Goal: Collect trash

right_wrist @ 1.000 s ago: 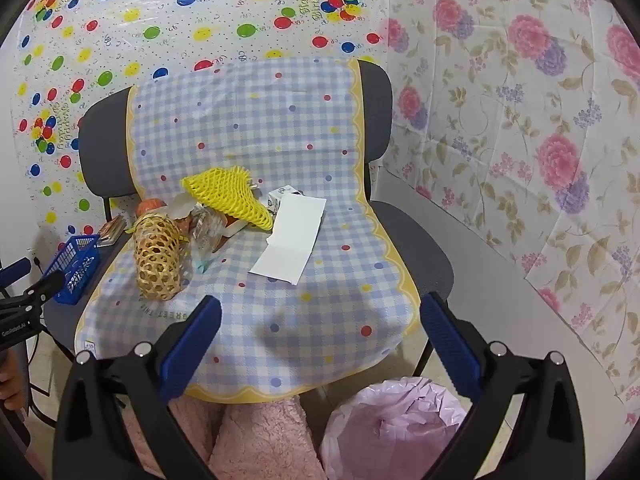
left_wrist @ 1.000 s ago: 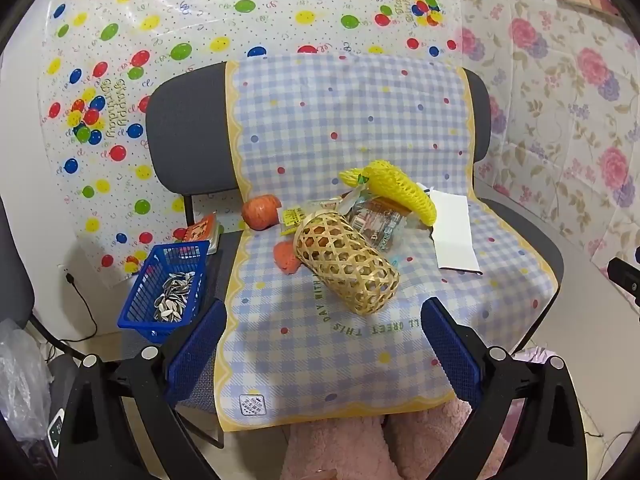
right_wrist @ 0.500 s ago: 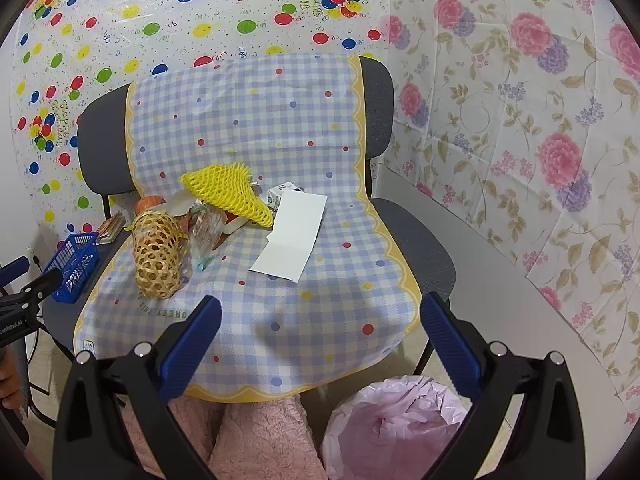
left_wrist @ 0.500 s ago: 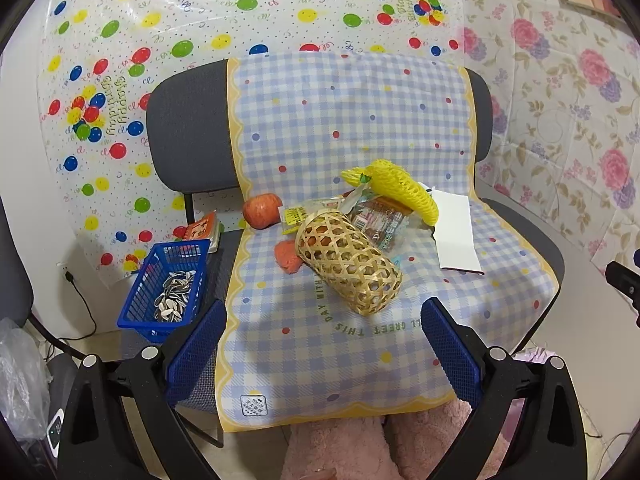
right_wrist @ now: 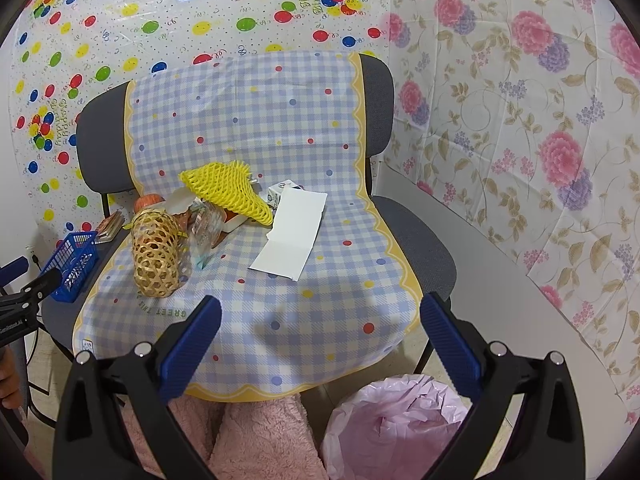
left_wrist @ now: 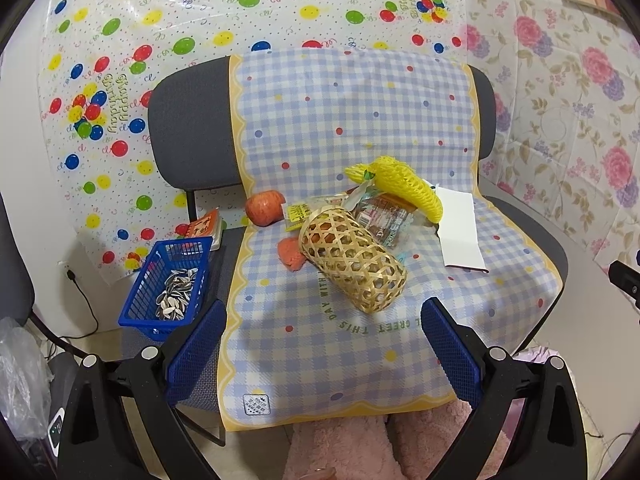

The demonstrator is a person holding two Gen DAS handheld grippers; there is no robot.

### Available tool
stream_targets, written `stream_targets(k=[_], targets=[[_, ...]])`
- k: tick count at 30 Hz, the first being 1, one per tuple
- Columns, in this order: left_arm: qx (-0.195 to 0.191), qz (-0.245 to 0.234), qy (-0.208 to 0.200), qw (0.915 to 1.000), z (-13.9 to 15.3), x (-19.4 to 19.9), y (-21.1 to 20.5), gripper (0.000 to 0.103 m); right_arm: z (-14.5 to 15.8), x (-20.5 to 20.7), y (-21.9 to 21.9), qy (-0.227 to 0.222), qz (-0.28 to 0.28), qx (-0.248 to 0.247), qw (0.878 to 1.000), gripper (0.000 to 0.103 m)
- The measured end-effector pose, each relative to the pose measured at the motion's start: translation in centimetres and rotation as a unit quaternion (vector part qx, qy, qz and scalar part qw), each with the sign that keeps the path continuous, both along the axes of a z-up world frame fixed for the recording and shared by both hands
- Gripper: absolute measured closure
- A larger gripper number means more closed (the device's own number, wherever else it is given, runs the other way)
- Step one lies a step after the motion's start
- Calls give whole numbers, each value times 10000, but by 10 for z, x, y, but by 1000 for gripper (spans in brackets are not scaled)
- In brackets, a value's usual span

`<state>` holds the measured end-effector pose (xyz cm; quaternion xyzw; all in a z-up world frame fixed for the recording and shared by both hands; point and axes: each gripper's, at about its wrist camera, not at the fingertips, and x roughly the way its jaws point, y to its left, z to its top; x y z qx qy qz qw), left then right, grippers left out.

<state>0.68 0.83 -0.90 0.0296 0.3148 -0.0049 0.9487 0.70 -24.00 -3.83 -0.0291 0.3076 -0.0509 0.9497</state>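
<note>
Both my tools hang in front of the chair with nothing in them. My left tool has its blue pads spread wide, and my right tool is spread just as wide.

The trash sits in a heap on the checked cloth over the seat. From my left tool, a woven bamboo basket lies on its side at 12 o'clock. Just behind it are crumpled wrappers, with a yellow foam net resting on top of them at 1 o'clock. A white sheet of paper lies flat beside the net. An apple sits at 11 o'clock near the backrest, and an orange lump touches the basket's mouth.

At 10 o'clock a blue basket holds sunflower seed shells.

From my right tool, a bin lined with a pink bag stands on the floor at 5 o'clock.
</note>
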Motion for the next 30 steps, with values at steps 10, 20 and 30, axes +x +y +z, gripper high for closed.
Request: stream_targets(k=[10,20,30], targets=[[-3,0,10,10000,0,0,0,6,1,1,0,7,-3,-1,10000,6],[4,2,20,10000,-1,0,1,6,-5,1,0,41,14,-8,10000,6],[0,2,22,10000,-1,0,1,6,-9,1,1,62,-5,-8,10000,6]])
